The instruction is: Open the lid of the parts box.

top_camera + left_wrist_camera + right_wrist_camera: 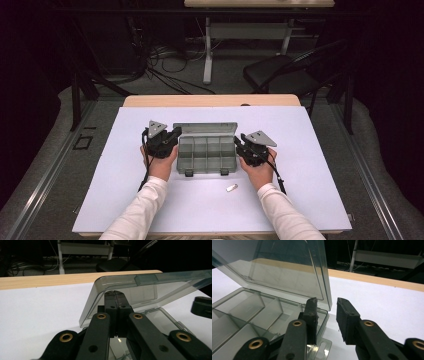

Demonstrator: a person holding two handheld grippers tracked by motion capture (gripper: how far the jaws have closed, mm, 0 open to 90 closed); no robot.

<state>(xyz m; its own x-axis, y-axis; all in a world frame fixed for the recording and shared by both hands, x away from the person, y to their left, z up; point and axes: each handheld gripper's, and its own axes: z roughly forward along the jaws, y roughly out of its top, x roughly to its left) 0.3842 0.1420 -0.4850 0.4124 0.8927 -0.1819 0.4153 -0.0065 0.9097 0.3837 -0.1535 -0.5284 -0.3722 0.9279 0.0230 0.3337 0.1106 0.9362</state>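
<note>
Item: small metal piece, loose on the white mat, nearest the person, between the forearms and just before the box.

Item: clear compartment box, mid-mat, lid raised and leaning back; the compartments look bare.

Item: left hand-held gripper, at the box's left end; jaws pressed together, tips tucked under the lid's corner, seemingly propping it. Whether they pinch the edge cannot be told.

Item: right hand-held gripper, at the box's right end; jaws spread, one over the tray's corner, one outside it, the lid's edge just ahead, nothing gripped.

Step, as judged: box is being opened, lid not yet laid flat. Next move likely calls for the right jaws to catch the lid's edge and ease it back while the tray stays put.

Surface: mat covers a wooden desk.

Room: beyond, grey floor, cables, a dark chair, a second table's legs.
</note>
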